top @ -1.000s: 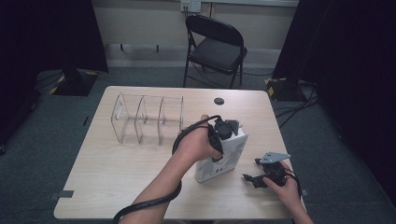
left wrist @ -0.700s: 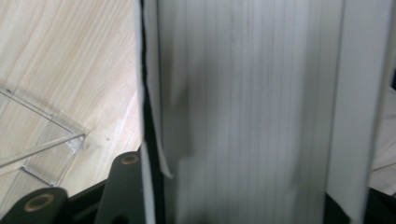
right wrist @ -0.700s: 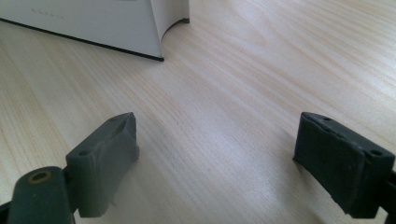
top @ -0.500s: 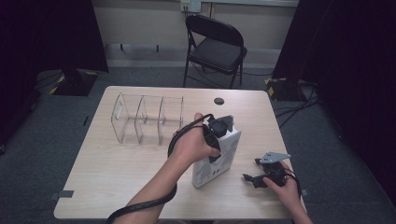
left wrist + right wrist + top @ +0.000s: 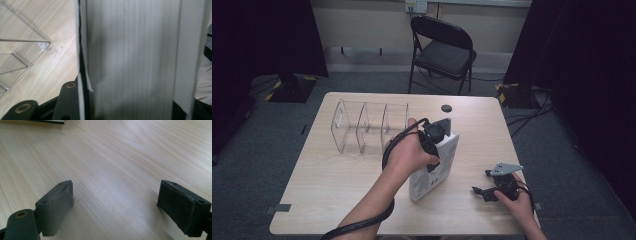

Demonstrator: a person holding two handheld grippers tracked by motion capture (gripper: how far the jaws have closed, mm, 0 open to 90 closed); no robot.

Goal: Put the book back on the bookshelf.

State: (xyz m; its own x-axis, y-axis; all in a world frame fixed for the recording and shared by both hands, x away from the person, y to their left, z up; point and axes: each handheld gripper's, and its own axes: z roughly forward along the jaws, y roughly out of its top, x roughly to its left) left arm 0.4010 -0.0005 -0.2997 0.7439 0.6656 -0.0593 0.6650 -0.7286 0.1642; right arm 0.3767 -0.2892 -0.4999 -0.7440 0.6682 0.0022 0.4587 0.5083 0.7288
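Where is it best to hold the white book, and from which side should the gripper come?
Probably the top edge, from above: the white book stands tilted on its lower edge, so that edge is free. The left gripper is already shut on its thickness there. The clear organizer stands to its left.

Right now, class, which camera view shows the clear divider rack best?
The high view: the whole clear divider rack stands on the table, every compartment visible. The left gripper view catches just a corner beside the white book.

White box blurred, cut off by frame top and bottom; print on it unreadable.
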